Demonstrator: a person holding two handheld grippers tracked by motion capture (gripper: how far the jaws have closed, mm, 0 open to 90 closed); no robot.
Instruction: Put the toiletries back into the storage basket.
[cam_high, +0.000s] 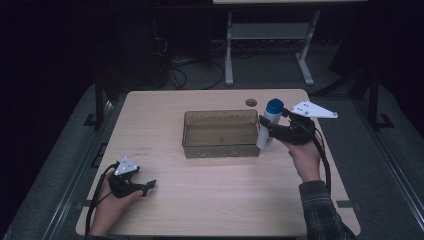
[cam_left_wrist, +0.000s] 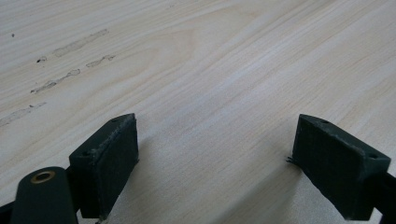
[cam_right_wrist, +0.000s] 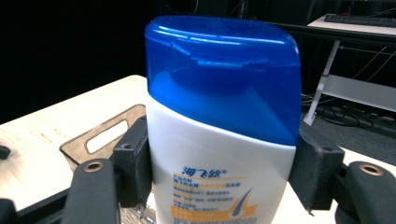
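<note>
Right gripper view: my right fingers (cam_right_wrist: 219, 175) clamp the white bottle (cam_right_wrist: 219, 140) with its blue cap, beside the brown bin (cam_high: 220, 134). Left fingers (cam_left_wrist: 215, 168) stand apart over the counter (cam_left_wrist: 210, 70).

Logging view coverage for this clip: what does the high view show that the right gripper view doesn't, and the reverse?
High view alone: the left gripper resting open on the table, the person's hands and plaid sleeve, and the whole brown bin.

Right gripper view alone: the bottle's printed label with blue and orange text, and both pads pressing its white sides.

Both: the right gripper gripping the upright white bottle with the blue cap beside the bin, above the wooden table.
</note>
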